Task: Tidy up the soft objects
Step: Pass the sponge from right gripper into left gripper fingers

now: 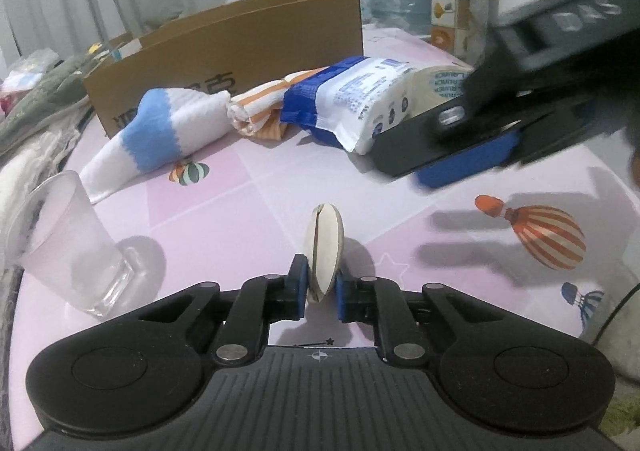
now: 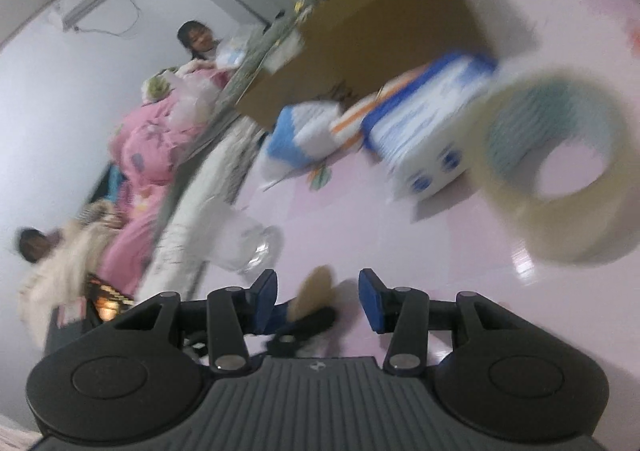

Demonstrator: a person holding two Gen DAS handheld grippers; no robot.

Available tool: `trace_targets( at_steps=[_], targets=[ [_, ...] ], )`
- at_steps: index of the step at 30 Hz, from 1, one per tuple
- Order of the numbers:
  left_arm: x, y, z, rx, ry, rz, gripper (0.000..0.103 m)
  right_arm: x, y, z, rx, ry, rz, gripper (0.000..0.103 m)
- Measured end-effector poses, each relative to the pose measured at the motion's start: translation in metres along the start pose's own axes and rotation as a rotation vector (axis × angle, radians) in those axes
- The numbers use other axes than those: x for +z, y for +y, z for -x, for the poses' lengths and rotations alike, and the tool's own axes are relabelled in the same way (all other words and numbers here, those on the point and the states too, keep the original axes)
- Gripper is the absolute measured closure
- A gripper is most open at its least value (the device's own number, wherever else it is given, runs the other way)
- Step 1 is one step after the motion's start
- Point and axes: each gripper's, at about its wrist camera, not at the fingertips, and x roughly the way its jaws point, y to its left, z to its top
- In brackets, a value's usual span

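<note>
Left wrist view is showing your left gripper (image 1: 322, 287) pinching a thin cream puff (image 1: 323, 247) edge-on, its pads pressing the faces so the disc is standing upright just above the table (image 1: 248, 227). Your right gripper (image 2: 318, 301) is holding its jaws wide with nothing between them, hovering near the tape roll (image 2: 560, 167), probably lining up on it or the wipes pack (image 1: 360, 103). Both socks (image 1: 160, 131) are lying beside the pack, in front of the box (image 1: 240, 51), likely the place where soft things are going. The right wrist view is blurring heavily, so the glass (image 1: 80, 247) and the puff are reading as smears there, and the box's inside is staying hidden from both cameras.
</note>
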Motion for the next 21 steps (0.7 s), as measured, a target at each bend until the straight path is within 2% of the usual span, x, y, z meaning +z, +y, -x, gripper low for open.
trace_targets(
  at_steps=[4, 6, 9, 14, 21],
  targets=[
    [0.002, 0.001, 0.0, 0.01, 0.004, 0.007, 0.096, 0.002, 0.017, 0.025, -0.162, -0.089, 0.145, 0.041],
    [0.002, 0.002, 0.003, 0.016, 0.002, 0.02, 0.097, 0.006, 0.022, 0.028, -0.203, -0.113, 0.19, 0.041],
    [0.001, 0.008, 0.008, 0.031, -0.002, 0.051, 0.097, 0.018, 0.026, 0.023, -0.197, -0.112, 0.219, 0.041],
    [-0.003, 0.026, 0.015, 0.077, 0.0, 0.091, 0.097, 0.036, 0.046, -0.009, -0.168, -0.064, 0.294, 0.041],
    [-0.009, 0.042, 0.016, 0.103, -0.002, 0.123, 0.097, 0.066, 0.092, -0.077, -0.269, 0.009, 0.545, 0.041]
  ],
)
